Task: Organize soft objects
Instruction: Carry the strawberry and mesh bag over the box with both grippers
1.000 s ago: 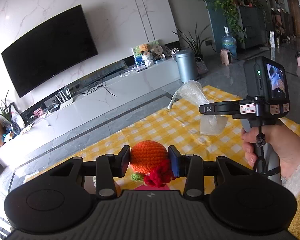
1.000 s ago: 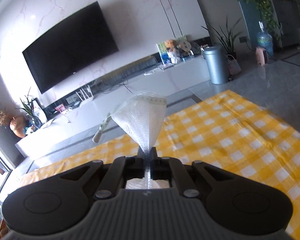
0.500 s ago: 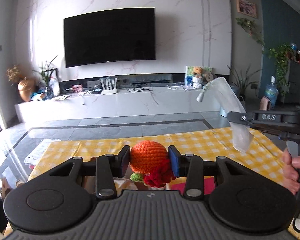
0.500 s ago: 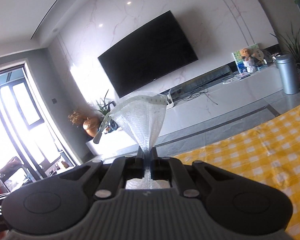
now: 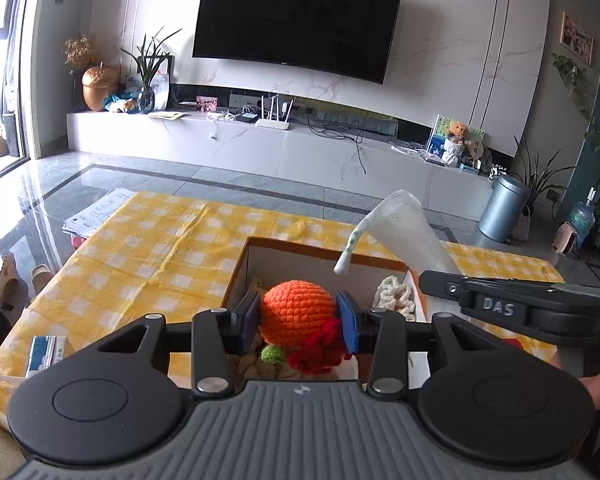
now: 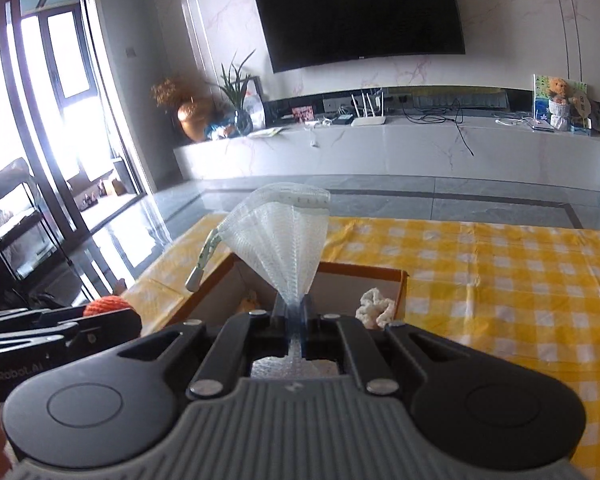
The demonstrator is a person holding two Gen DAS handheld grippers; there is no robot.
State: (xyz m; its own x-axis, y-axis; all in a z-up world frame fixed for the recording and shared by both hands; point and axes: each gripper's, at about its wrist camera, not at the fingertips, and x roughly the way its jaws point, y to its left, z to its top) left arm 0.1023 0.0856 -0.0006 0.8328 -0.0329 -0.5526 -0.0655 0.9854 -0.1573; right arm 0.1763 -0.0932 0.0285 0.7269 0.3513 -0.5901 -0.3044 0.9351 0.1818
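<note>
Above a cardboard box [image 5: 236, 276] on a yellow-checked tablecloth [image 5: 148, 248], two handheld grippers each carried a soft item.

At left, the left gripper [image 5: 298, 322] was clamped on an orange crocheted ball [image 5: 296, 312] with red and green trim, its blue pads [image 5: 250, 316] pressing both sides, held over the open box. A cream knitted piece [image 5: 394, 294] lay inside near the box's right wall. At right, the right gripper [image 6: 298, 316] had its jaws pinched together on a white mesh pouch [image 6: 284, 236], which fanned upward over the box.
</note>
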